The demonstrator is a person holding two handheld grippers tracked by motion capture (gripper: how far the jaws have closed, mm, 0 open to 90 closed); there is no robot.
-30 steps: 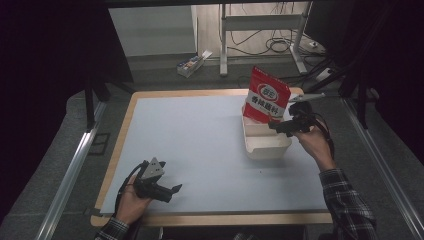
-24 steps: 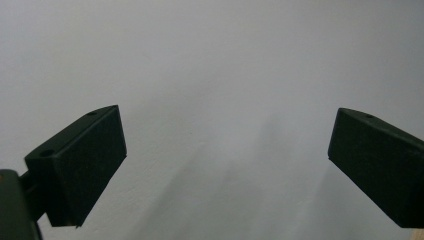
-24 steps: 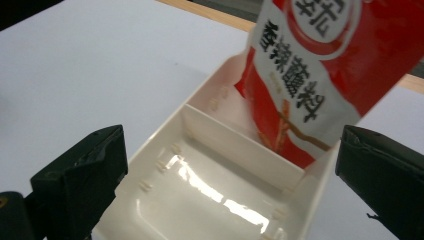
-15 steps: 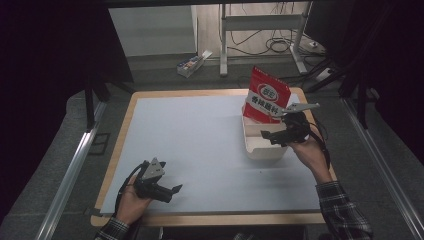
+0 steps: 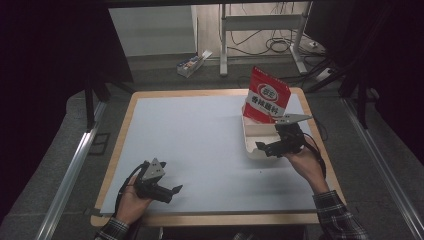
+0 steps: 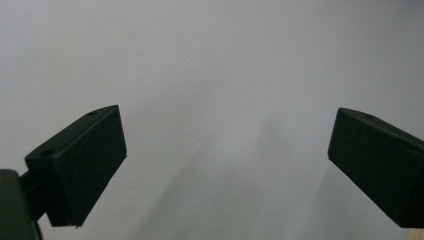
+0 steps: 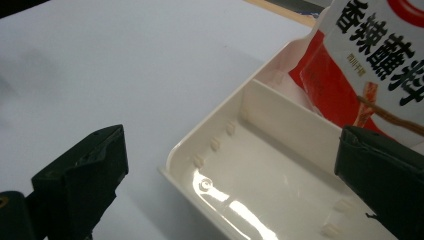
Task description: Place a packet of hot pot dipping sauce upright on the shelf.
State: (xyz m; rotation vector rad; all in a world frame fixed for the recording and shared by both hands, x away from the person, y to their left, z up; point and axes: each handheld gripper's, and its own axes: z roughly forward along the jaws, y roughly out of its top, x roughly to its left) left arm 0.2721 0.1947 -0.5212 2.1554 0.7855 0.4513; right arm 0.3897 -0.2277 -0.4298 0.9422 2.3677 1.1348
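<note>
Now right tool (image 5: 266, 147) has pulled back off red pouch (image 5: 266, 102), jaws wide, empty, over white tray (image 7: 260, 165); pouch prob. placed. Left tool (image 5: 167, 192) wide, empty on counter (image 5: 200, 135).

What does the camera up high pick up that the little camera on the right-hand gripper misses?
The high view alone takes in the person's two hands, the left gripper near the table's front edge, and the floor with cables beyond. The right gripper view alone gives a close look inside the tray's bare near compartment and its divider. Both show the white tray, the red packet standing in its far compartment, and the open right gripper.
</note>
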